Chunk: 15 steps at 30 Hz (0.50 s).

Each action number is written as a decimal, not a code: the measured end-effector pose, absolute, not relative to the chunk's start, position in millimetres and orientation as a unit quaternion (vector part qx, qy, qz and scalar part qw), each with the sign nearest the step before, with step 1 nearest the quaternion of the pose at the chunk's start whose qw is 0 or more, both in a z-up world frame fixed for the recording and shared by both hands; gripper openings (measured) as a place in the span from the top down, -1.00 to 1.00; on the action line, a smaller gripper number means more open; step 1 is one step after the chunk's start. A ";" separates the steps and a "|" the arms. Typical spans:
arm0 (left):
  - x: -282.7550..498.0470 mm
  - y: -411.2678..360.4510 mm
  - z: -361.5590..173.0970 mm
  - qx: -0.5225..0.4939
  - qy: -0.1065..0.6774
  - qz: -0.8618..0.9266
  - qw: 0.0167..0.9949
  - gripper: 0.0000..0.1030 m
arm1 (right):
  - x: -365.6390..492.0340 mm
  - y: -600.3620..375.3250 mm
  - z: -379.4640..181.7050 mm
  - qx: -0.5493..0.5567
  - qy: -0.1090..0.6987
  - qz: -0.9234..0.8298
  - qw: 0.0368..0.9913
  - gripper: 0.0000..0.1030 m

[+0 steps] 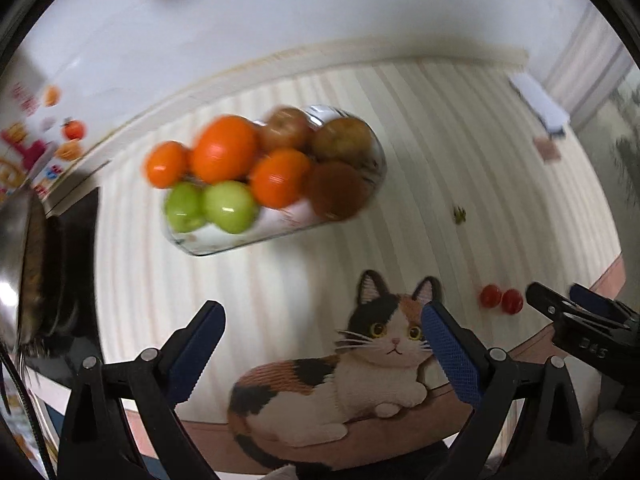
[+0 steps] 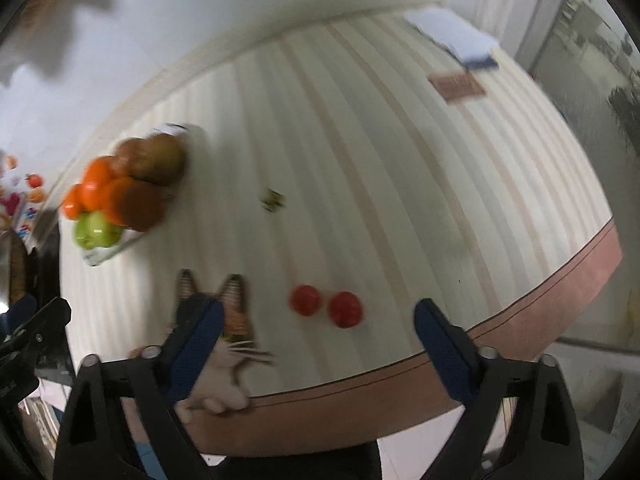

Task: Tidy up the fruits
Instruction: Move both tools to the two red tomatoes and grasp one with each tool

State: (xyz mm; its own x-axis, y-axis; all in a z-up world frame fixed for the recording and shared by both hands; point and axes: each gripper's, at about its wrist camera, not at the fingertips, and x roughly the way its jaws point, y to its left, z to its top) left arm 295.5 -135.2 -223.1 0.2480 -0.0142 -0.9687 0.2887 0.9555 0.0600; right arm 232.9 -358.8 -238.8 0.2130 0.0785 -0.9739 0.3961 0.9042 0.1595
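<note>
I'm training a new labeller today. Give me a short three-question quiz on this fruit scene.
1. True or false: both tools hold nothing.
2. How many small red fruits lie loose on the mat, away from the tray?
3. Which print lies under the left tool: A) dog, B) cat, C) bird?

Key
1. True: the left tool and the right tool both stand open and empty.
2. Two, side by side.
3. B, the cat.
</note>
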 end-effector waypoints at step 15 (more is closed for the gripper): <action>297.3 -210.8 -289.4 0.133 0.660 -0.175 0.718 -0.95 | 218.7 -383.3 -303.3 0.233 0.621 -0.065 0.745 0.50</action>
State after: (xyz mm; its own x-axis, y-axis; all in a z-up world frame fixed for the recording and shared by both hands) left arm 297.3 -210.8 -289.4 0.0668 -0.0765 -0.9948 0.4273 0.9032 -0.0408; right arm 218.7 -383.3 -303.3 0.2194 0.1933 -0.9563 0.3870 0.8825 0.2671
